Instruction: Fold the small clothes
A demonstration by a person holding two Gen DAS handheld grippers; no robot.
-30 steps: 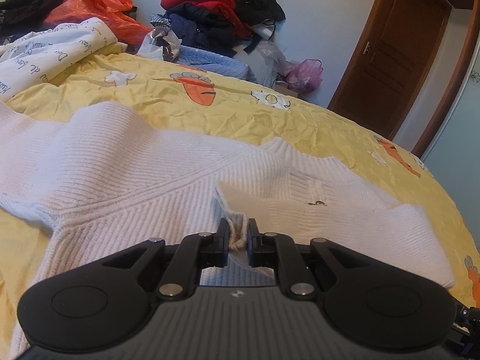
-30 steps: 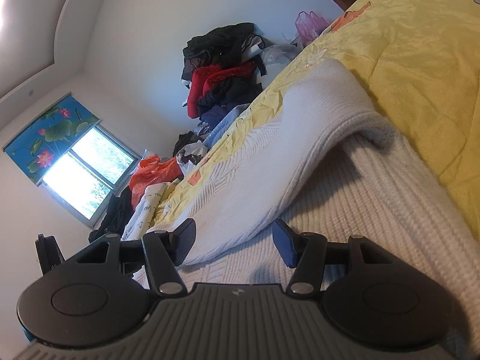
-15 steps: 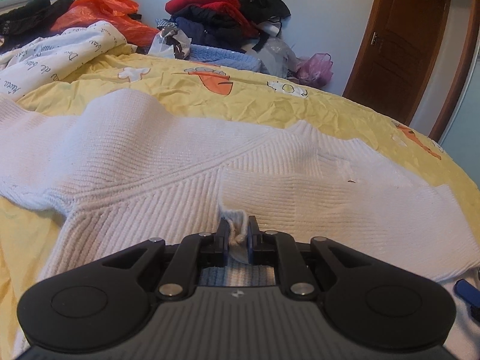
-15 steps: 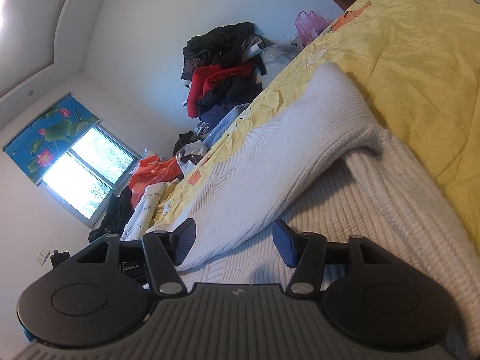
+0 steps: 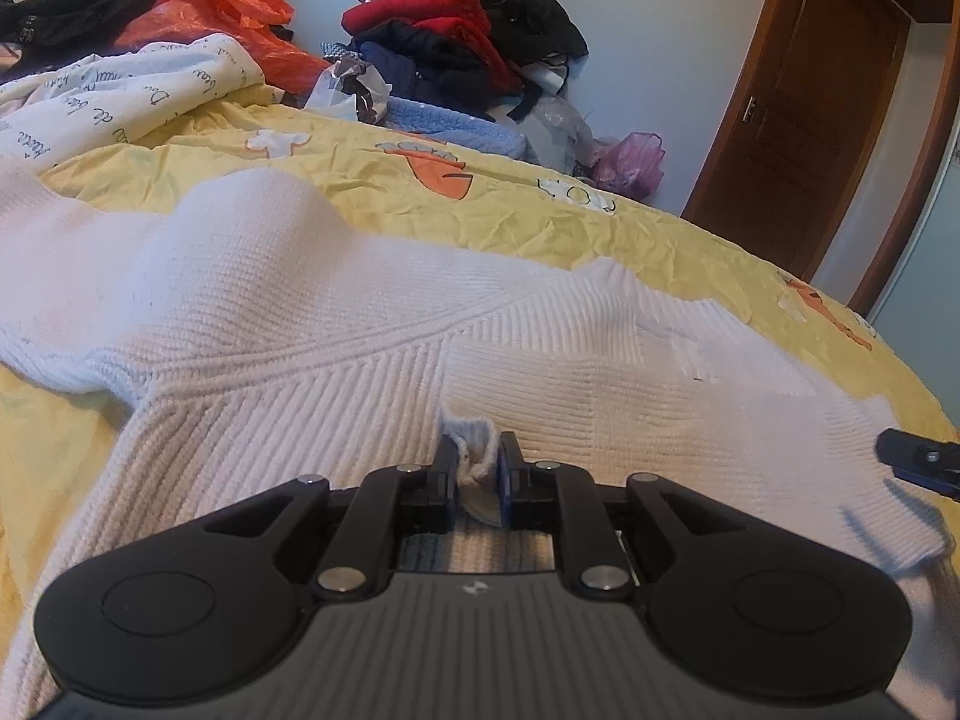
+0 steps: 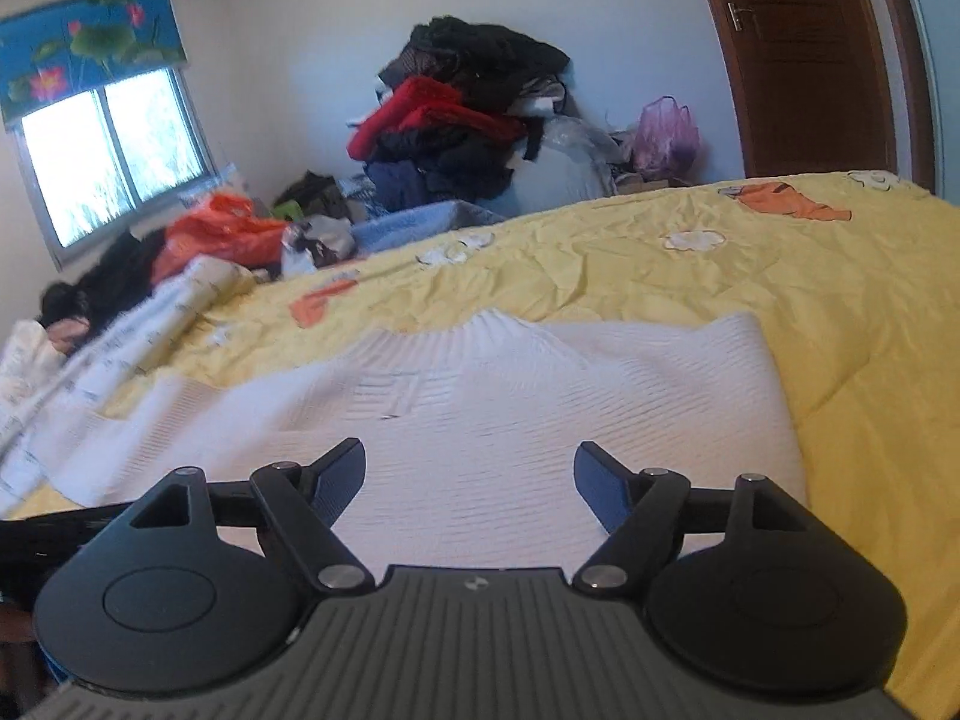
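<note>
Each black plastic left gripper (image 5: pixel 474 468) and right gripper (image 6: pixel 469 477) has rounded lobes, silver pivot screws, blue-faced fingers (image 6: pixel 603 489), and a ribbed grey body with a small white logo.

Daylight from the window (image 6: pixel 114 156); fisheye-bent edges, slight blur.

You've got a white ribbed-knit sweater (image 5: pixel 336 324) on a yellow bedspread (image 5: pixel 540 222) printed with orange carrots and white shapes. Upper left, a blue blind (image 6: pixel 90 42) with pink lotus flowers; upper right, a dark brown door (image 6: pixel 804 54). Centre top, red and black clothes (image 6: pixel 456 114).
</note>
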